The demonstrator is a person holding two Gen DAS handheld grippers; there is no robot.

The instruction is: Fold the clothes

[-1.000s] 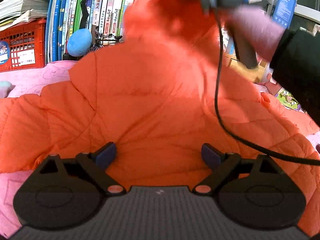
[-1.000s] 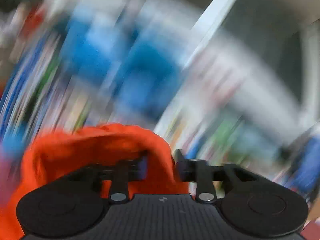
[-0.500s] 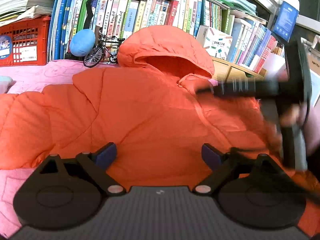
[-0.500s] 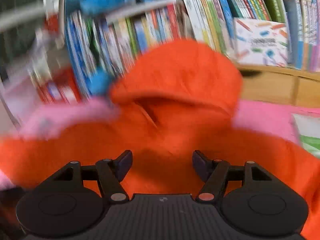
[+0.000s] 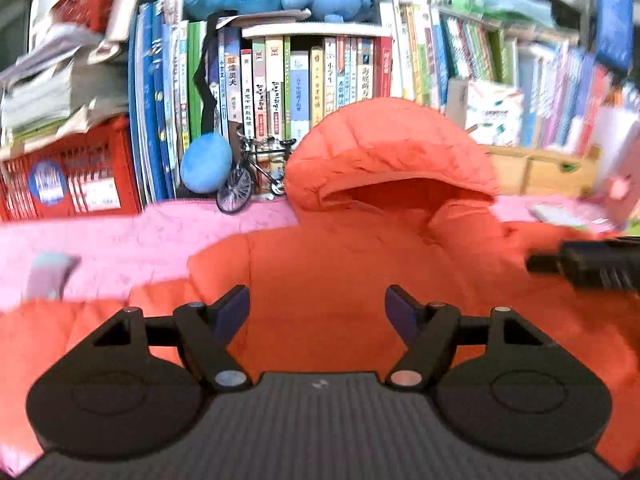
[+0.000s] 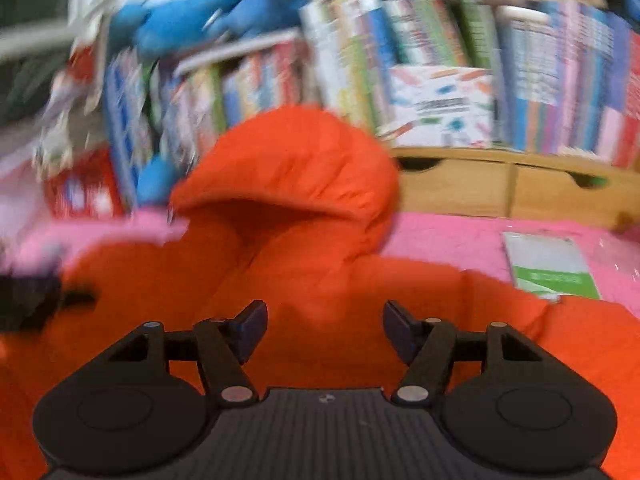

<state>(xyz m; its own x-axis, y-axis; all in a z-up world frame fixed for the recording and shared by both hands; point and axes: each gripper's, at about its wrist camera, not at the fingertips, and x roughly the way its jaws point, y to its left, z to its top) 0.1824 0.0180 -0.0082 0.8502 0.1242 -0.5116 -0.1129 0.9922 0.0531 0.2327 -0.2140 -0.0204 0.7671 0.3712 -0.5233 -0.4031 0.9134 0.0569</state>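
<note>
Left wrist view first: our left gripper [image 5: 316,308] has its jaws apart with nothing pinched between them, and they are closing at this moment; only the orange fabric lies beyond and below the gap. Right wrist view: our right gripper [image 6: 324,326] likewise stands with a moderate gap and nothing held, hanging over the chest of the garment.

Outward from both claws lies the one thing we have to fold, a single orange puffer jacket [image 5: 352,264], spread on a pink blanket [image 5: 120,236]. Its hood [image 5: 392,152] sits up at the far end against the bookshelf [image 5: 304,76], open side towards us, and a sleeve runs off to each side.

We judge the jacket light, soft and springy: quilted padding that compresses under the pads but puffs back, so folds will want to reopen. The shell looks smooth and likely slippery, so a shallow pinch may slide off. We would take hold at seams or edges, such as the hood rim, a shoulder seam or a cuff, where the fabric bunches into a firm ridge, and grip deep.

Counting: one jacket, one hood, two grippers. Behind it stand one toy bicycle [image 5: 252,180], one blue ball-like plush [image 5: 206,158], one red crate [image 5: 68,180] and many books. On the blanket to the right lies one green-and-white packet [image 6: 550,264].
</note>
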